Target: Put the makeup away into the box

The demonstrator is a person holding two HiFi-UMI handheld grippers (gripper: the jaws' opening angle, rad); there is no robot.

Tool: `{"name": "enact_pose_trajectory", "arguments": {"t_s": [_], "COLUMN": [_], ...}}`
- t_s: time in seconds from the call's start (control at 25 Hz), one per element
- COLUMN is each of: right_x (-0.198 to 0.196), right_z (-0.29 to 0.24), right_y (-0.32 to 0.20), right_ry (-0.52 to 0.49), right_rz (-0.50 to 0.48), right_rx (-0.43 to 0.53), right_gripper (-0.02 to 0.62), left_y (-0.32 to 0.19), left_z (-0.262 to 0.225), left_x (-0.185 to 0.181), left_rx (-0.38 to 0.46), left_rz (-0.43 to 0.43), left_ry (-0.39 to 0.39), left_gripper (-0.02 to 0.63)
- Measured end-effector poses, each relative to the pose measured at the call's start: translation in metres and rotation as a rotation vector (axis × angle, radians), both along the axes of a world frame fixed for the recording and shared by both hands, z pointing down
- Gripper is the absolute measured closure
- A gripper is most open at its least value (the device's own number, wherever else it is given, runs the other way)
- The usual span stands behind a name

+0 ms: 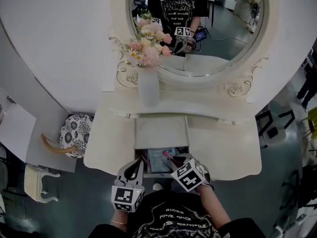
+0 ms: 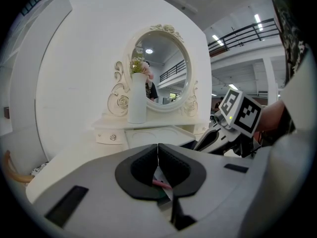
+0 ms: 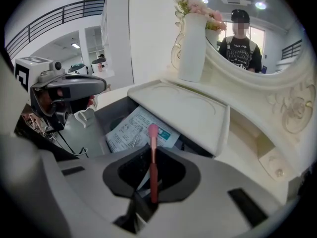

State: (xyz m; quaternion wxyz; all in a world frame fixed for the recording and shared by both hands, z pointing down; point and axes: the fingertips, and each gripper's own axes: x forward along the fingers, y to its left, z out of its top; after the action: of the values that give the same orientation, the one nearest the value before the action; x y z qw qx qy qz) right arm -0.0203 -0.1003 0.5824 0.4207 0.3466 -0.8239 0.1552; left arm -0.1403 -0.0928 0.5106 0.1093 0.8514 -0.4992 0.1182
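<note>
A box (image 1: 140,154) is sunk into the white vanity top (image 1: 233,148), with its lid (image 1: 161,132) raised toward the mirror. A printed paper (image 3: 134,131) and some pink items lie inside. My right gripper (image 3: 152,155) is shut on a thin pink makeup stick (image 3: 153,148), whose rounded tip pokes out past the pads above the open box. In the head view this gripper (image 1: 175,163) sits at the box's front right corner. My left gripper (image 2: 157,153) has its pads pressed together with nothing between them, and it stays at the box's front left (image 1: 137,164).
A tall white vase (image 1: 148,87) of pink flowers stands behind the box, in front of the oval mirror (image 1: 218,33). A patterned stool (image 1: 75,134) and a white chair (image 1: 39,183) stand on the floor to the left. The person's reflection shows in the mirror.
</note>
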Motion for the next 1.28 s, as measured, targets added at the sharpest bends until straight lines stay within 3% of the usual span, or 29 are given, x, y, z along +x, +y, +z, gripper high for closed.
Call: {"name": "enact_pose_trajectory", "arguments": {"t_s": [0.28,0.76,0.92,1.0,1.28], "right_x": [-0.005,-0.002,0.001,0.004,0.013], "right_z": [0.004,0.000,-0.008,-0.012,-0.026], "right_y": [0.007,0.006,0.003,0.002,0.003], "right_ry": [0.034,-0.042,-0.134,-0.148,-0.195], "right_rz": [-0.058,-0.002,0.043,0.057,0.098], "right_rx": [-0.012,0.001,0.027,0.044,0.127], "right_gripper": [0.508,0.502,0.481,0.456,0.456], "left_y": [-0.001,0.002,0.000,0.000,0.001], "left_z": [-0.006,-0.002,-0.006,-0.006,-0.003], "left_x": [-0.003,0.001,0.002,0.003,0.001], "left_rx": [0.027,0.018,0.029,0.030,0.015], "left_rz": [-0.022,-0.014,-0.011,-0.012,-0.023], "left_ry": [0.021,0.013,0.014,0.018,0.035], "left_gripper": [0.589,0.589,0.589,0.589,0.589]}}
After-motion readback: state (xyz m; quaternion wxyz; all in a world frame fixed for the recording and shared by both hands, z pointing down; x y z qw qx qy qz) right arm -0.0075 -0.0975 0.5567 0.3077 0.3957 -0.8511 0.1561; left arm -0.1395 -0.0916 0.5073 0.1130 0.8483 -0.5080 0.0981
